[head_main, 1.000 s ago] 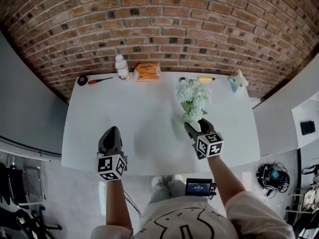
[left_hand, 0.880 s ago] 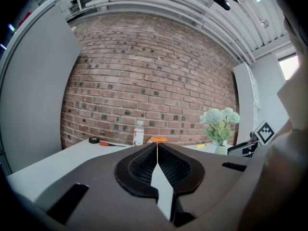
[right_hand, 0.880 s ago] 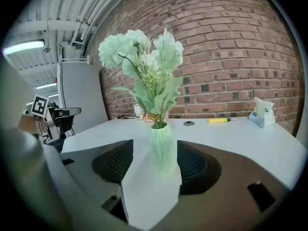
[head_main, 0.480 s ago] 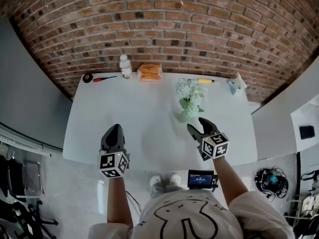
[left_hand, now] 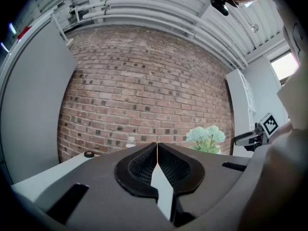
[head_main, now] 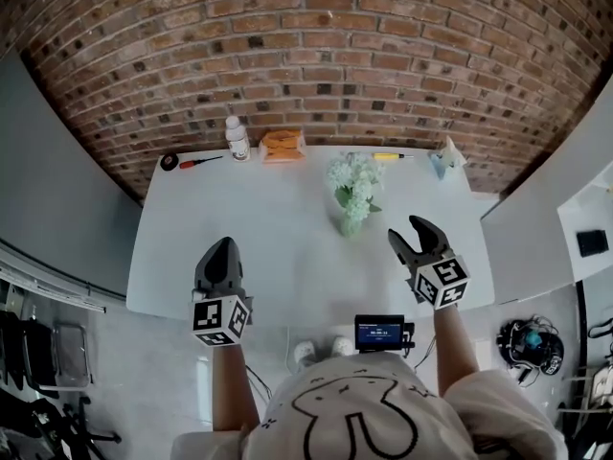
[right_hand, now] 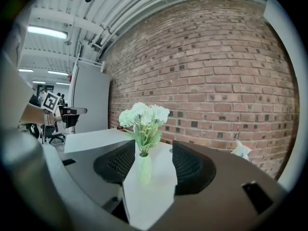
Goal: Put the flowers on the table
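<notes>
White flowers (head_main: 351, 175) stand upright in a pale green vase (head_main: 351, 224) on a white counter (head_main: 259, 218) set against a brick wall (head_main: 306, 46), right of the counter's middle. The person's right hand-held gripper (head_main: 409, 231) hovers near the vase, to its right and nearer the front edge, clear of it. Its jaws stand apart with nothing clamped between them, and in the right gripper view the vase and blooms show through the gap, farther out on the counter. The left hand-held gripper (head_main: 222, 247) hangs over the counter's front left part, well apart from the flowers, its jaws pressed together at the tips and holding nothing. Along the back edge, by the wall, are a roll of black tape (head_main: 170, 161), a red-handled screwdriver (head_main: 196, 162), an upright white bottle (head_main: 234, 137), an orange packet (head_main: 282, 143), a yellow-handled screwdriver (head_main: 391, 156) and, at the far right, a small white and blue object (head_main: 442, 159) too small to identify. A small device with a lit screen (head_main: 379, 333) shows below the counter's front edge, in front of the person.
</notes>
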Tool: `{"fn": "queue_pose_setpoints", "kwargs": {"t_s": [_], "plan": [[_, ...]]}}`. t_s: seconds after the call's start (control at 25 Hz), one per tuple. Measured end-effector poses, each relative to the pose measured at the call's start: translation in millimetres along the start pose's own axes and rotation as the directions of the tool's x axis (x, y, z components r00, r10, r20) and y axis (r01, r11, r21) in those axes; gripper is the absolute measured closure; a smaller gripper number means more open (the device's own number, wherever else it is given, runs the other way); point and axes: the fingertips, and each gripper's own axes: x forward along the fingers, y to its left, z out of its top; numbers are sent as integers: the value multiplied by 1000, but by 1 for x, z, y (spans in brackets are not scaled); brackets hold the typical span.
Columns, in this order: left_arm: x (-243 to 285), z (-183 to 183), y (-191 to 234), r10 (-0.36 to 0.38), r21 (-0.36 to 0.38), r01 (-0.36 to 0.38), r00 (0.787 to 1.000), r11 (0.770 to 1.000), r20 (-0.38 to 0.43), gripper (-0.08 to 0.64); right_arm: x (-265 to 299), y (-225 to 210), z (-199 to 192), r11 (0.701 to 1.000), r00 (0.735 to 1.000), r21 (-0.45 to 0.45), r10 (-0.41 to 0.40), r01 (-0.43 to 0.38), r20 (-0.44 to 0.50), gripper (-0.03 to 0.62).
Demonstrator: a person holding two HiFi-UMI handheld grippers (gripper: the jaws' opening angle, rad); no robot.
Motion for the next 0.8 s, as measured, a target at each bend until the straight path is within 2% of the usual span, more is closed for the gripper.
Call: {"fn": "queue_pose_setpoints", "kwargs": {"t_s": [0.16,0.52,0.68,0.76,0.8], "plan": [[4,20,-7,-20,46,19,999,999,33,548,-19,-4,21,998,999,-50,-34,35,20,354],[11,53,-37,-113,133,101,990,986,86,548,-45,3,69,991,988,-61,-108,115,110,360],[13,73,-48,-152,147,132,980,980,129,548,-54,13,95,996,979,17,-85,84,185,454],[15,82,-52,-167,150,145,975,978,145,548,-57,18,104,996,976,-21,-84,90,199,535],[15,85,-55,-175,144,154,973,977,150,548,-58,21,107,995,977,-50,-80,92,197,548]]}}
